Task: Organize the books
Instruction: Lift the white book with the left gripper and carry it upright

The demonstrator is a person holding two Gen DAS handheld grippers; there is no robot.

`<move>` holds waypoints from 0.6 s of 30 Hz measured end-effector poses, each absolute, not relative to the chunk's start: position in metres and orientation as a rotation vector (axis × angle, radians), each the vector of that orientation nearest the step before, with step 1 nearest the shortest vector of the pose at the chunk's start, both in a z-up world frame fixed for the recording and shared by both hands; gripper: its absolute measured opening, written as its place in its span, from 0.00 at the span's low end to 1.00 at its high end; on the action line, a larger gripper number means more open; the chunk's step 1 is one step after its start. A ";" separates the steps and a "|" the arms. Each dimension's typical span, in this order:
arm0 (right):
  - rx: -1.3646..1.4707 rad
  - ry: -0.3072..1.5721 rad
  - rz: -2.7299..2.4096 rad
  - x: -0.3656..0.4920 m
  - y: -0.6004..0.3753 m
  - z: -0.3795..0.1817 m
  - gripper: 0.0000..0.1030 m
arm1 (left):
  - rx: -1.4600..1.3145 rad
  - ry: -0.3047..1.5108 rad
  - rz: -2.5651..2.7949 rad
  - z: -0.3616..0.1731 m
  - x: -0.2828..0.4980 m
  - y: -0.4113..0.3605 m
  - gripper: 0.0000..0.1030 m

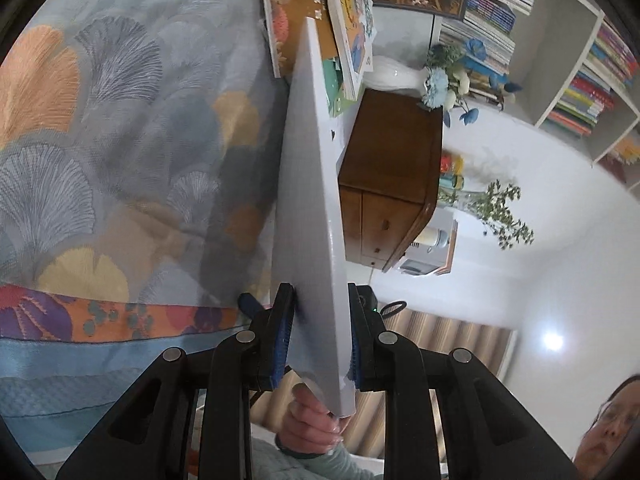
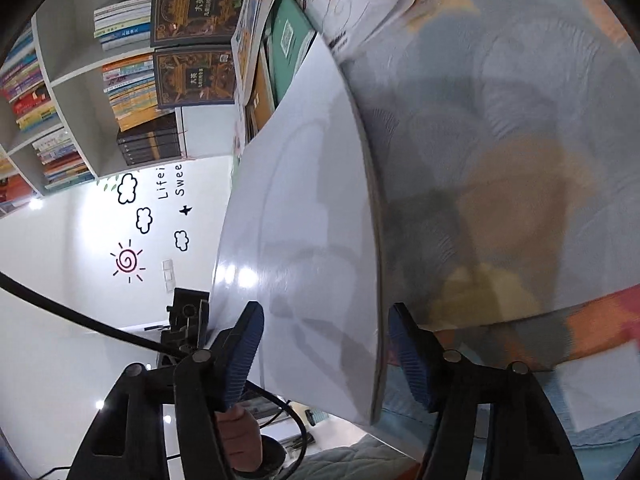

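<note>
Left gripper [image 1: 322, 336] clamped on the white book [image 1: 312, 208], both blue pads pressed on its covers near the lower corner. Book is held edge-on above the patterned bedspread [image 1: 120, 140], pointing toward the loose book pile [image 1: 352, 40]. Right gripper [image 2: 328, 356] part-open around the same book's [image 2: 304, 220] edge; pads apart from it, no grip. Bookshelf [image 2: 80, 92] beyond.

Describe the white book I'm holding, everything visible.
The white book is thin, plain and glossy, with no print showing. It stands on edge and reaches toward the book pile. The left hand-held gripper clamps its near end. In the right view it lies between the right hand-held gripper's pads without being pressed.
</note>
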State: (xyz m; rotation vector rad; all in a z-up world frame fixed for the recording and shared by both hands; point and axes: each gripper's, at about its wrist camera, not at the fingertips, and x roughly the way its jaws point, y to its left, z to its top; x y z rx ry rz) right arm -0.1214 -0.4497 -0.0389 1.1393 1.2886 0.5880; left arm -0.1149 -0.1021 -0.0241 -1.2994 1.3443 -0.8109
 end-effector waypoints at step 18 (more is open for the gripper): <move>0.185 1.166 0.501 -0.142 -0.365 0.061 0.33 | -0.379 1.270 -0.600 0.047 -0.129 -0.136 0.19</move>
